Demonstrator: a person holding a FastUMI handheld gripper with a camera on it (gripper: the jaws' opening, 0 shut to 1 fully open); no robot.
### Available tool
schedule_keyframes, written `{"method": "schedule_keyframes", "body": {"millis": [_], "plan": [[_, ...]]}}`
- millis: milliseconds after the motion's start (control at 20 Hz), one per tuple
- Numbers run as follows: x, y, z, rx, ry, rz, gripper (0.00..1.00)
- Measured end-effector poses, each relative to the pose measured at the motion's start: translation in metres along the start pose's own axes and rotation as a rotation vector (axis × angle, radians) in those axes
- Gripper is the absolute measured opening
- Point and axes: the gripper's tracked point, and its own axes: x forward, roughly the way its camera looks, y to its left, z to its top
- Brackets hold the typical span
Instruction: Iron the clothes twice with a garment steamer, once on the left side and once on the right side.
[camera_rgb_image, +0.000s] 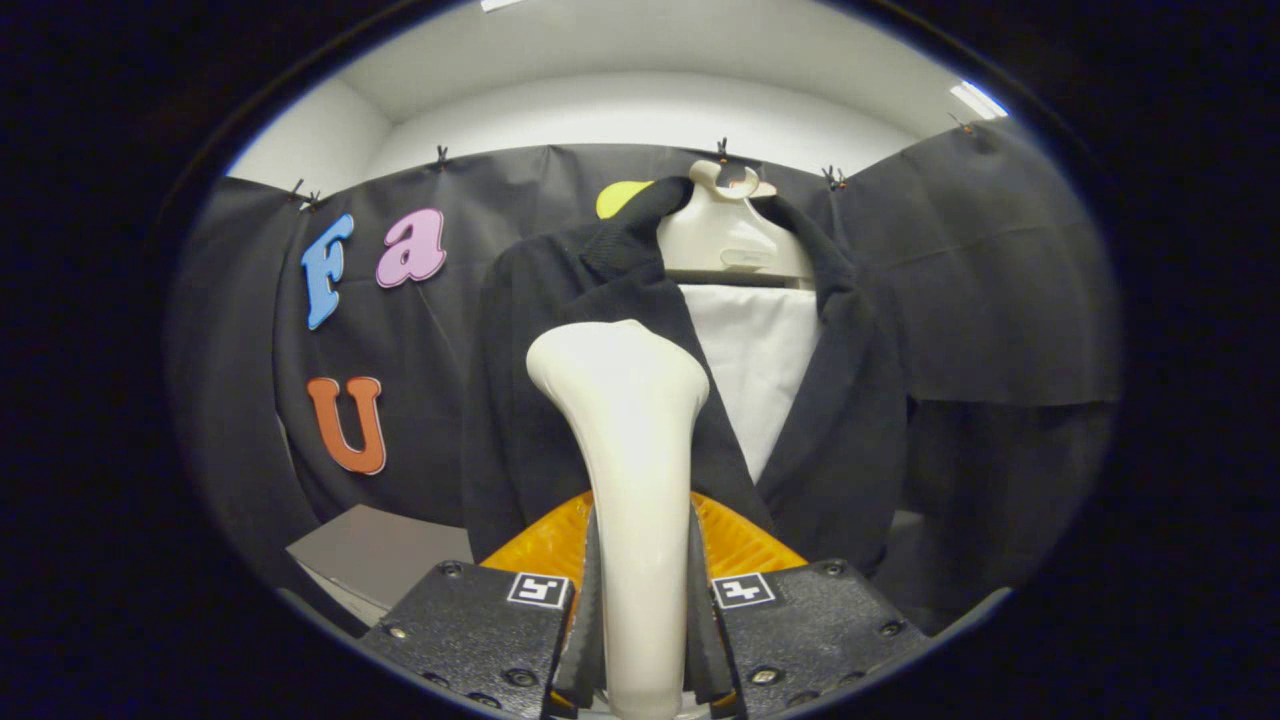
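My gripper (640, 620) is shut on the handle of a cream garment steamer (630, 430), which stands upright between the fingers. Its wide head reaches up in front of the left lapel of a dark jacket (560, 330). The jacket hangs open on a cream hanger (725, 235) against the booth wall, just beyond the steamer. A white panel (760, 360) shows inside the jacket's open front, to the right of the steamer head. I cannot tell whether the head touches the cloth.
A grey flat surface (370, 550) lies low to the left of the fingers, under the jacket's hem. An orange ribbed part (740, 540) sits just behind the fingers at the steamer's base. Black cloth walls close in the booth on both sides.
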Motion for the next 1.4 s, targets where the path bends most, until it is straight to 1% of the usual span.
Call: {"method": "schedule_keyframes", "body": {"millis": [150, 300, 700, 950, 1400], "plan": [[0.002, -0.001, -0.015, -0.009, 0.032, -0.009, 0.39], [-0.006, -0.006, -0.035, -0.014, 0.063, -0.019, 0.39], [-0.011, -0.018, -0.081, -0.014, 0.141, -0.05, 0.39], [-0.014, -0.016, -0.11, -0.014, 0.199, -0.047, 0.39], [-0.019, -0.023, -0.162, -0.005, 0.289, -0.065, 0.39]]}}
